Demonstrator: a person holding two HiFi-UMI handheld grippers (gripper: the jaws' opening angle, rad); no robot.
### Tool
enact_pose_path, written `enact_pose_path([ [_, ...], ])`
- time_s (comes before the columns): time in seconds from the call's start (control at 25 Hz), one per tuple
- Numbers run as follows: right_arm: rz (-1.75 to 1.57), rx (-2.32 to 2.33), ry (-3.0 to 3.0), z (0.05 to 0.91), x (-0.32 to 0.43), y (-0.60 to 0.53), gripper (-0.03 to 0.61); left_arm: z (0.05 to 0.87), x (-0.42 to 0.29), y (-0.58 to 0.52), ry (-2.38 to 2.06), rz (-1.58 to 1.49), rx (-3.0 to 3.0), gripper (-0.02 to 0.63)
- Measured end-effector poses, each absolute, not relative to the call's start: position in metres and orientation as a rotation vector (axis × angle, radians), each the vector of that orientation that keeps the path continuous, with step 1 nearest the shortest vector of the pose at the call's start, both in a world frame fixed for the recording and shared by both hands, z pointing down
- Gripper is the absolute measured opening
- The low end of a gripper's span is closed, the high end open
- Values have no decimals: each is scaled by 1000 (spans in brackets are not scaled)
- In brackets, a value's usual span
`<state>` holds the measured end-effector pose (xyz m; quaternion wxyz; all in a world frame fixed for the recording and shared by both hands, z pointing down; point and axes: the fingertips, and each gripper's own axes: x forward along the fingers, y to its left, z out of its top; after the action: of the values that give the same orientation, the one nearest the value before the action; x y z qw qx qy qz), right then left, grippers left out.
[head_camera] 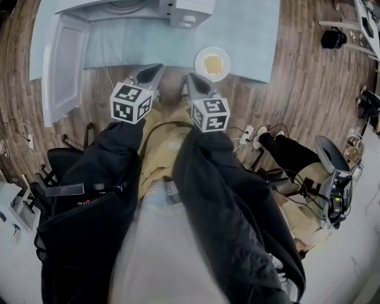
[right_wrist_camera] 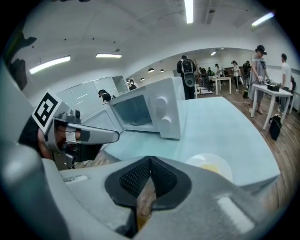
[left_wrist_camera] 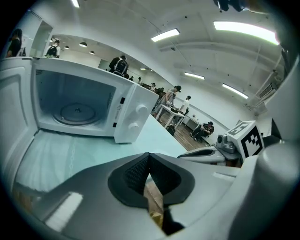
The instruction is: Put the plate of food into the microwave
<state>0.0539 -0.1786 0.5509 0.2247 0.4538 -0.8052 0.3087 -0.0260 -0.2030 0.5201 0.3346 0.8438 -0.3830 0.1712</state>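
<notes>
A white plate [head_camera: 212,63] with yellow food sits near the front edge of the light-blue table [head_camera: 255,35], to the right of the white microwave [head_camera: 148,8]. The microwave's door [head_camera: 65,65] hangs wide open to the left, and its glass turntable [left_wrist_camera: 77,112] is bare. Both grippers hover side by side just short of the table's front edge. My left gripper [head_camera: 155,68] is shut with nothing in it. My right gripper [head_camera: 185,78] is shut too and empty, just left of the plate [right_wrist_camera: 210,166]. Its jaws point towards the microwave [right_wrist_camera: 150,110].
On the wooden floor to the right lie a power strip [head_camera: 244,134] with cables, a black bag [head_camera: 333,38] and some equipment. A black chair [head_camera: 59,163] stands at the left. People stand and sit at white tables [right_wrist_camera: 276,96] far back in the room.
</notes>
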Motion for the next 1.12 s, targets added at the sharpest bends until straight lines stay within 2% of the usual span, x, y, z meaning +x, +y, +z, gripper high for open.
enact_pose_path([
  [0.36,1123,1427,-2083,618,159,-183,-3,567,35,-192,-900,556,2143,-3],
  [0.76,1317,1496,-1954,668,206,-164,0,593,62,-184,-872,619,2087,-4],
  [1.12,1493,1571,-1904,689,226,-164,93,605,75,-171,-843,664,2059,-4],
])
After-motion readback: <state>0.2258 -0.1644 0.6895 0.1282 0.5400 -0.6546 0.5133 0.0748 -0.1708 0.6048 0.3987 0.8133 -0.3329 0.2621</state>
